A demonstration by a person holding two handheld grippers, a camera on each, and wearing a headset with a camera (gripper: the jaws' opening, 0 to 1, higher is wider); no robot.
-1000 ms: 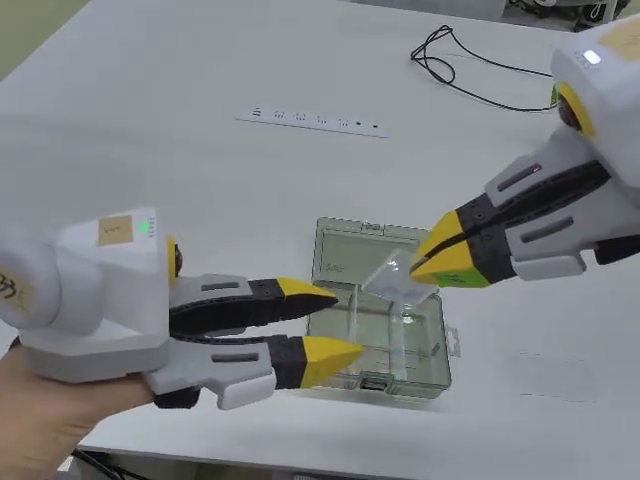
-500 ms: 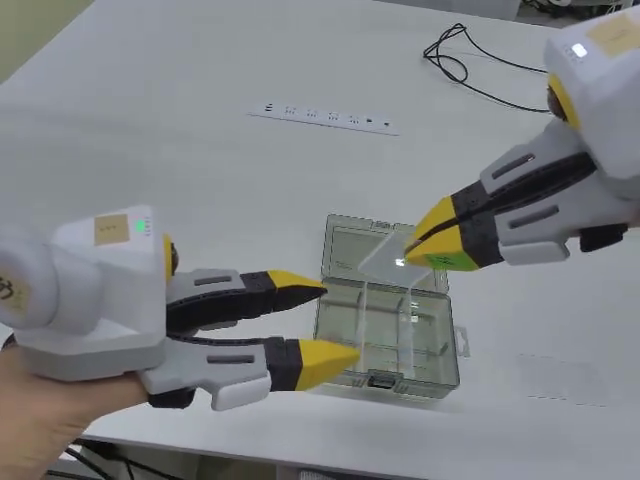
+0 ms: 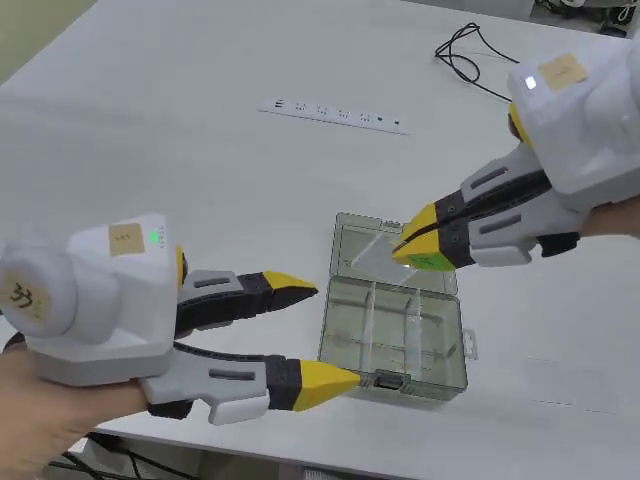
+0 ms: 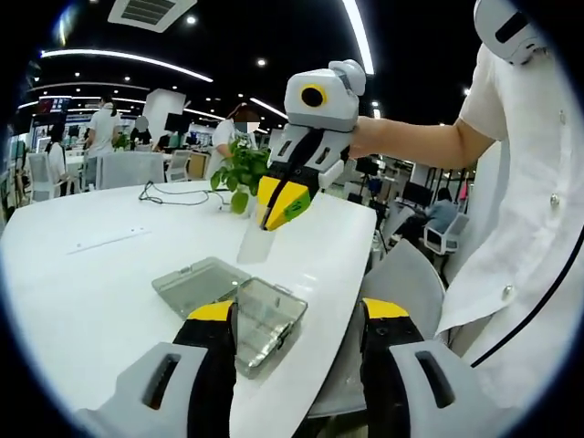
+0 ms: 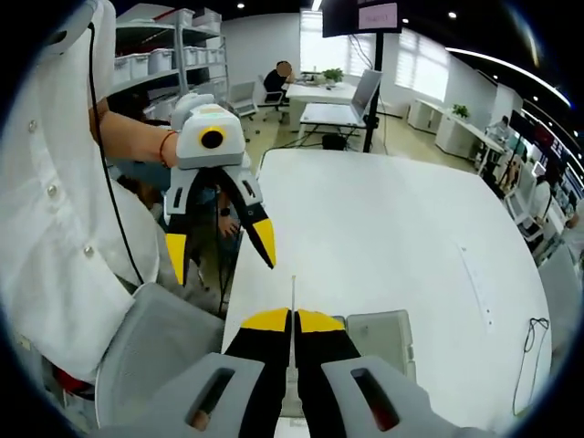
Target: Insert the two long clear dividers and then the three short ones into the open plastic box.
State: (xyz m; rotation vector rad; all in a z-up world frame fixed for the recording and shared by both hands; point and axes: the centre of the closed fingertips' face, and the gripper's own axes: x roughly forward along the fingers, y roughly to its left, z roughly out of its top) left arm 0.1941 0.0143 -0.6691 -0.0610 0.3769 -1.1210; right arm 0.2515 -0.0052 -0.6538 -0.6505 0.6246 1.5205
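An open clear plastic box (image 3: pixel 395 340) sits near the table's front edge with its lid (image 3: pixel 365 240) folded flat behind it. Clear dividers stand inside its base. My right gripper (image 3: pixel 403 249) is shut on a clear divider (image 3: pixel 372 258) and holds it tilted above the lid and the back of the box. The left gripper view shows that divider (image 4: pixel 254 245) hanging from the right gripper (image 4: pixel 274 212) over the box (image 4: pixel 260 315). In the right gripper view its edge (image 5: pixel 293 294) is a thin line ahead of the shut jaws. My left gripper (image 3: pixel 325 335) is open to the box's left, with nothing in it.
A white power strip (image 3: pixel 335 113) lies across the table farther back, and a black cable (image 3: pixel 470 52) coils at the far right. The table's front edge runs just below the box. A potted plant (image 4: pixel 239 173), chairs and people are beyond the table.
My right gripper has carried the divider from over the box's base back and left towards the lid. The left gripper's jaws have spread wider. The head camera has shifted.
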